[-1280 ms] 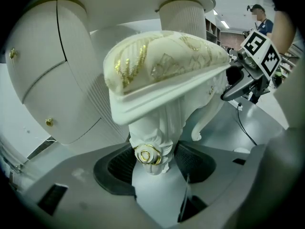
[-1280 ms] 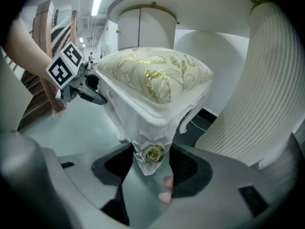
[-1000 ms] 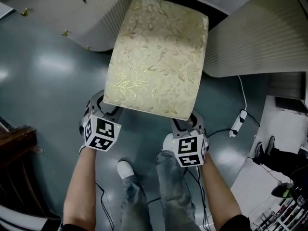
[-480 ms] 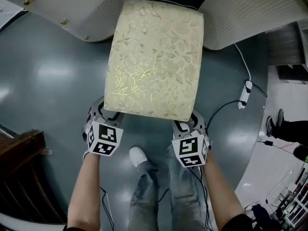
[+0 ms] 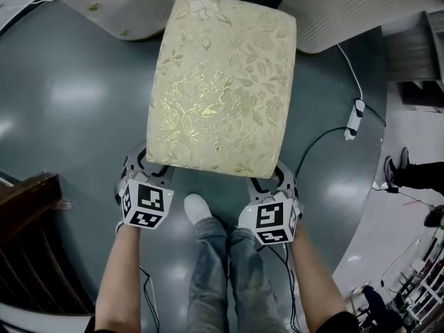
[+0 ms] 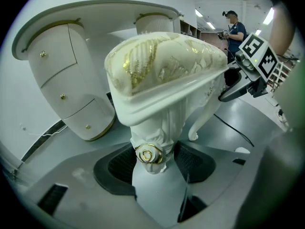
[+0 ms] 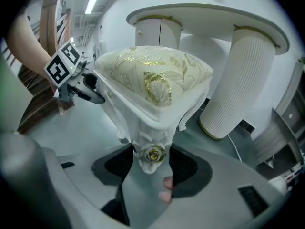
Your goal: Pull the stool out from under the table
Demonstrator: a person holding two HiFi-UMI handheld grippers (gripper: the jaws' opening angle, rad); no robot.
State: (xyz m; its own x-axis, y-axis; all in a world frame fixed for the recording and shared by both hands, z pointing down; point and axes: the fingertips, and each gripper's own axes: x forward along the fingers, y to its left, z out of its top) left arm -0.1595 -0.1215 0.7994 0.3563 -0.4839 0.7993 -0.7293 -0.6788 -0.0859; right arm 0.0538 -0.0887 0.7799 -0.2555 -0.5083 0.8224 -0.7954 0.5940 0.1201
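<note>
The stool (image 5: 222,82) has a cream and gold floral cushion and white carved legs. In the head view it stands on the grey floor, and only its far edge meets the white table (image 5: 354,12). My left gripper (image 5: 151,166) is shut on the near-left leg (image 6: 151,142), just above its gold rose. My right gripper (image 5: 272,177) is shut on the near-right leg (image 7: 153,147) at the same height. The stool's seat (image 6: 162,66) fills each gripper view, with the table top (image 7: 205,13) behind it.
A power strip (image 5: 355,116) with a black cable lies on the floor at the right. Dark wooden furniture (image 5: 28,227) stands at the near left. My own legs and a white shoe (image 5: 199,210) are just behind the stool. Another person's legs (image 5: 416,175) are at the far right.
The stool has come back towards me with both grippers on its legs. The table has slid further off the top of the head view. My feet have stepped back.
</note>
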